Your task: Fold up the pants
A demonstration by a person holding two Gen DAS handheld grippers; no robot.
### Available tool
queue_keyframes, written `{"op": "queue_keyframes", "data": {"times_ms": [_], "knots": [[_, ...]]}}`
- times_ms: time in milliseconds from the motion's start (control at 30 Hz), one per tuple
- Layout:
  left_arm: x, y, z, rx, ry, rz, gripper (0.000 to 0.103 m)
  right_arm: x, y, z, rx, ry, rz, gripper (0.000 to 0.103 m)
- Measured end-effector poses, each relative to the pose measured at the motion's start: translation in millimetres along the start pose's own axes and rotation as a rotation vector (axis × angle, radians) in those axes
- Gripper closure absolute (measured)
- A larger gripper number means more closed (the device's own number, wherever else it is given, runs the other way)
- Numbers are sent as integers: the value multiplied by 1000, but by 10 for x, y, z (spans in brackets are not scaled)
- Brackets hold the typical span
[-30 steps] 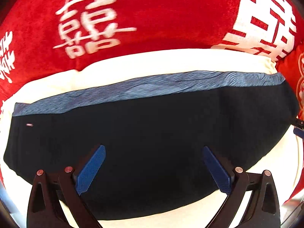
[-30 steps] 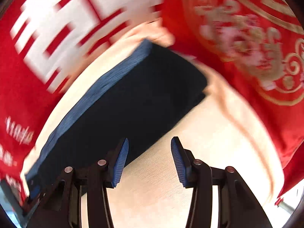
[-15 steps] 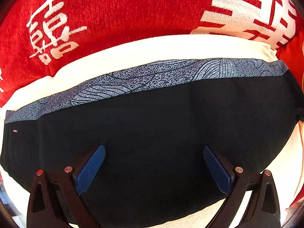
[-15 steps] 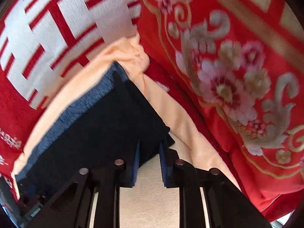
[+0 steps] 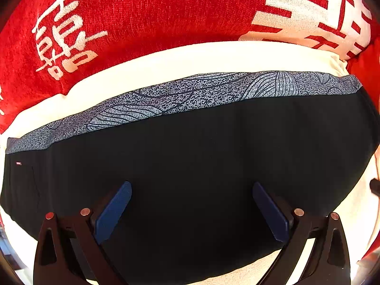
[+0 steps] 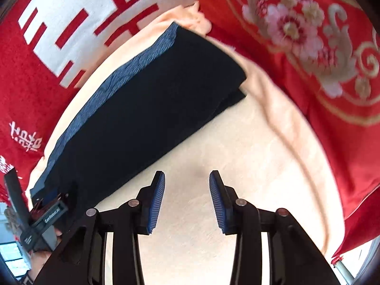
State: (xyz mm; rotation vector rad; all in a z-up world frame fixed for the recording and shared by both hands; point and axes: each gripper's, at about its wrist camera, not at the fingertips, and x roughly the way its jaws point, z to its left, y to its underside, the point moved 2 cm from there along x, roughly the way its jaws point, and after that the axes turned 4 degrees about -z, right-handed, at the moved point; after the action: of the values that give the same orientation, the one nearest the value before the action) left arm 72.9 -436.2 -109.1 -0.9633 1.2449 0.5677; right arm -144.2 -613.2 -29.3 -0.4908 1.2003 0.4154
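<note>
The black pants [image 5: 190, 166] lie folded into a flat block on a cream cloth [image 5: 190, 57], with a grey patterned waistband [image 5: 190, 95] along the far edge. My left gripper [image 5: 192, 187] hovers over the middle of the pants, open wide, nothing between its blue pads. In the right wrist view the pants [image 6: 147, 99] stretch from lower left to upper right, their right end showing stacked layers. My right gripper [image 6: 187, 177] is over bare cream cloth [image 6: 237, 166] beside the pants' near edge. Its jaws are opening and hold nothing.
A red blanket with large white characters [image 5: 142, 16] lies beyond the cloth. A red embroidered quilt with flowers [image 6: 308, 35] borders the cloth on the right. The left gripper's body and a hand [image 6: 40, 225] show at the lower left of the right wrist view.
My right gripper closed near the pants' right corner half a second ago, then pulled back over the cream cloth and opened again. The left gripper moved in over the pants, then held still.
</note>
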Motion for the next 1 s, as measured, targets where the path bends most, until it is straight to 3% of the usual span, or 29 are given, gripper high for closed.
{"op": "queue_keyframes", "data": {"times_ms": [400, 600, 767, 900, 1000], "knots": [[4, -26, 30, -15, 7, 9, 0, 48, 323, 333, 2, -79, 79, 56], [-177, -77, 206, -21, -36, -21, 0, 74, 371, 489, -46, -73, 99, 54], [-311, -309, 1001, -64, -150, -107, 0, 75, 366, 625, -85, -69, 99, 54], [-155, -338, 1853, -140, -285, -50, 0, 132, 369, 763, -111, -67, 104, 54], [-45, -158, 2442, -179, -403, -13, 0, 178, 404, 876, -120, -70, 115, 54]]}}
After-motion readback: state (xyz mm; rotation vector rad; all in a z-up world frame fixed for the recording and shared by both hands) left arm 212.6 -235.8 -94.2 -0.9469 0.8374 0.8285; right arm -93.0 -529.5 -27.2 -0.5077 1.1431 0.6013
